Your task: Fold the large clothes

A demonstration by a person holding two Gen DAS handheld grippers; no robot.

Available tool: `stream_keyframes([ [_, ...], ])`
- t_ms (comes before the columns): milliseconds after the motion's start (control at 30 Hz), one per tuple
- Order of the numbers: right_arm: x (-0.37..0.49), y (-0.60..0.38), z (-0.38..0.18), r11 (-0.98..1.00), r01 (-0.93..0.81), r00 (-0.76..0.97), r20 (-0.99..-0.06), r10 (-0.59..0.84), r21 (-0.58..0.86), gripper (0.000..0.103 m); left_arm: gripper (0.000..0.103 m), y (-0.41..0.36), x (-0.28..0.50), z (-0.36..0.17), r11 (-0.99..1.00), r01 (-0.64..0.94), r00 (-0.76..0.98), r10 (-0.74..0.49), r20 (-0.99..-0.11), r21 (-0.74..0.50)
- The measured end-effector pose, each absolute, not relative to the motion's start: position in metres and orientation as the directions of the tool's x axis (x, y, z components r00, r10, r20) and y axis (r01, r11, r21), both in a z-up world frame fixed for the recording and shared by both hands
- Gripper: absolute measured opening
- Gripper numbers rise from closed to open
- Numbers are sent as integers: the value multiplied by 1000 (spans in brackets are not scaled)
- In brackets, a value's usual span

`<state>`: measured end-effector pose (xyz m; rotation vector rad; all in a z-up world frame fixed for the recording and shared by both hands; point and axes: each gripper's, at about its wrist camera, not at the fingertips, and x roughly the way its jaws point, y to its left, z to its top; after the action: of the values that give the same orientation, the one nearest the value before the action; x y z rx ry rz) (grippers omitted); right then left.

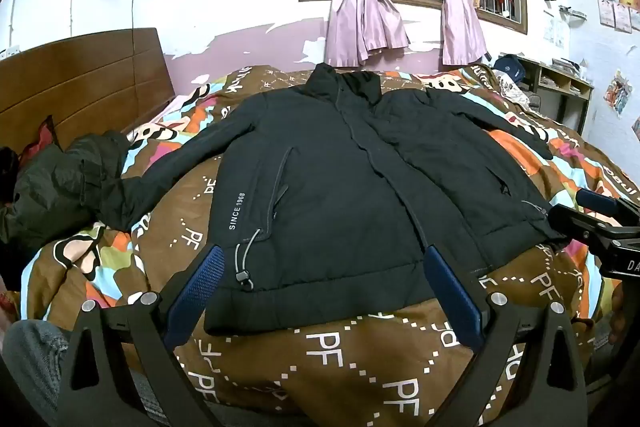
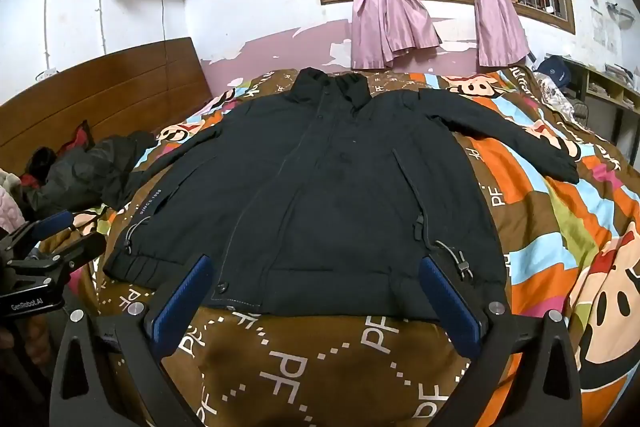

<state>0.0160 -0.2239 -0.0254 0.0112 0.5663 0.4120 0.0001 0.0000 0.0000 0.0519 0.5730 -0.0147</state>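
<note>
lying flat at frame centre, the jacket (image 1: 340, 187) is unfolded; both spread-wide, empty grippers (image 1: 324, 291) (image 2: 316, 291) are poised by its hem, and a sleeve (image 2: 512, 135) should be folded inward next.

"SINCE 1968" on black jacket (image 1: 328, 195), "PF" repeated on brown bedspread (image 1: 320, 347), "GenRobot.AI" on left gripper (image 2: 52, 227)

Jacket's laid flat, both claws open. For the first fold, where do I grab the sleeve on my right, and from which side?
Probably the cuff of the black jacket: it lies flat on the quilt, angled away from the body, with open bedding around it. Bring the right claw in from the outer right side, pinching the cuff end-on.
</note>
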Motion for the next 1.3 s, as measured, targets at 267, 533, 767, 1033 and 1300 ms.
stream_keyframes([
  [267, 17, -225, -27, 918, -376, 763, -521, 383, 125, 103, 98, 0, 0, 0, 999, 28, 841, 2, -541, 47],
  [533, 16, -224, -28, 918, -376, 761, -524, 382, 124, 103, 98, 0, 0, 0, 998, 28, 841, 3, -542, 48],
  [767, 17, -224, -29, 918, -375, 760, -526, 382, 125, 103, 98, 0, 0, 0, 998, 28, 840, 2, -542, 48],
  [1033, 17, -225, -30, 918, -375, 759, -528, 382, 126, 103, 98, 0, 0, 0, 998, 28, 840, 3, -542, 48],
  [1300, 18, -226, -31, 918, -375, 758, -529, 382, 126, 103, 98, 0, 0, 0, 998, 28, 840, 3, -543, 49],
])
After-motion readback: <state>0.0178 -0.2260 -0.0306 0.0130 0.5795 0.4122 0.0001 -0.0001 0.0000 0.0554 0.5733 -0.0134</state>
